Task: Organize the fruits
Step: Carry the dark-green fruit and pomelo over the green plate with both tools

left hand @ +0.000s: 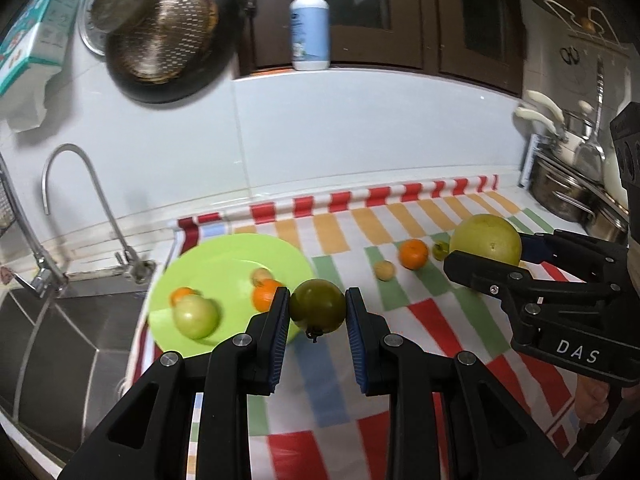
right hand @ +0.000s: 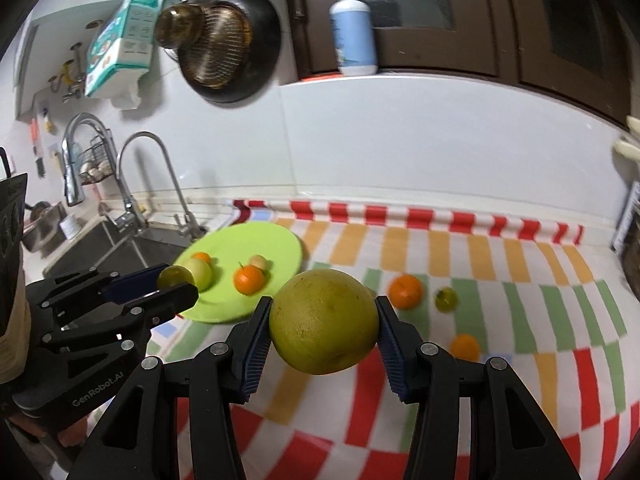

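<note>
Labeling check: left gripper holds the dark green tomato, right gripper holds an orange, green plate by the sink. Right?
One error: the right gripper holds the large yellow-green pomelo, not an orange, as the right wrist view shows. The left gripper does hold the dark green tomato, and the green plate is by the sink.

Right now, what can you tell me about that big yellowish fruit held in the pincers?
The big fruit is round, yellow-green, with a dull, faintly pitted rind carrying a few small brown blemishes, like a pomelo or grapefruit. It is by far the largest fruit in view. The right gripper clamps it, one blue ribbed pad pressing each flank, holding it above the striped cloth. Nothing else appears to touch it. It hangs right of the green plate, with an orange on the cloth behind it.
</note>
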Demonstrator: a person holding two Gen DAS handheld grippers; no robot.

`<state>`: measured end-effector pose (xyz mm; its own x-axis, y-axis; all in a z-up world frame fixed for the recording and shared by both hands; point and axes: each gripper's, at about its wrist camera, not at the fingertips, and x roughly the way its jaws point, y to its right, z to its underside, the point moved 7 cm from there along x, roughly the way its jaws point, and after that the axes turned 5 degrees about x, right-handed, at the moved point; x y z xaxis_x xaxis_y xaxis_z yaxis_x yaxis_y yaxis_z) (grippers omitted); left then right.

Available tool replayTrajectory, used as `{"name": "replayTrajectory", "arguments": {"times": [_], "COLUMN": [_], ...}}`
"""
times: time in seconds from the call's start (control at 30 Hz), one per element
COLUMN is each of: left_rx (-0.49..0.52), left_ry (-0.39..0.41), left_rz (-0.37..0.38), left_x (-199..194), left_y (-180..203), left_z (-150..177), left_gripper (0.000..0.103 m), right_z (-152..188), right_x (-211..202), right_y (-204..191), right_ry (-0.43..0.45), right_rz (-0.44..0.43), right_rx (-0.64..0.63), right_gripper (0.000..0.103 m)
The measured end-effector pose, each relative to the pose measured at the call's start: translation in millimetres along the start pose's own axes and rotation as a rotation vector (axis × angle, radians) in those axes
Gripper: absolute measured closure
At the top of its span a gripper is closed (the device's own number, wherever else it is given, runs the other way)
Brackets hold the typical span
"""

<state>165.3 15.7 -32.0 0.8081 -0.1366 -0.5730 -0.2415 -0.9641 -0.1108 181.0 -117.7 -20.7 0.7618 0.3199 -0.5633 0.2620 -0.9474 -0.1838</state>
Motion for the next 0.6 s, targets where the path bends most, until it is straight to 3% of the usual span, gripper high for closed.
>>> {"name": "replayTrajectory", "arguments": {"times": [0.6], "left_rx": [-0.044], "left_ry": [-0.011], "left_rz": [-0.121], "left_x": [37.7], "left_y": [-97.1], "left_z": [-8.3], "left_gripper": [0.075], "right_z": [-54.4], "right_x": [95.3], "right_y": [-71.3], "right_ry": [-0.027], "right_rz": [-0.137], "right_rx": [-0.088], "right_gripper": [0.053]}}
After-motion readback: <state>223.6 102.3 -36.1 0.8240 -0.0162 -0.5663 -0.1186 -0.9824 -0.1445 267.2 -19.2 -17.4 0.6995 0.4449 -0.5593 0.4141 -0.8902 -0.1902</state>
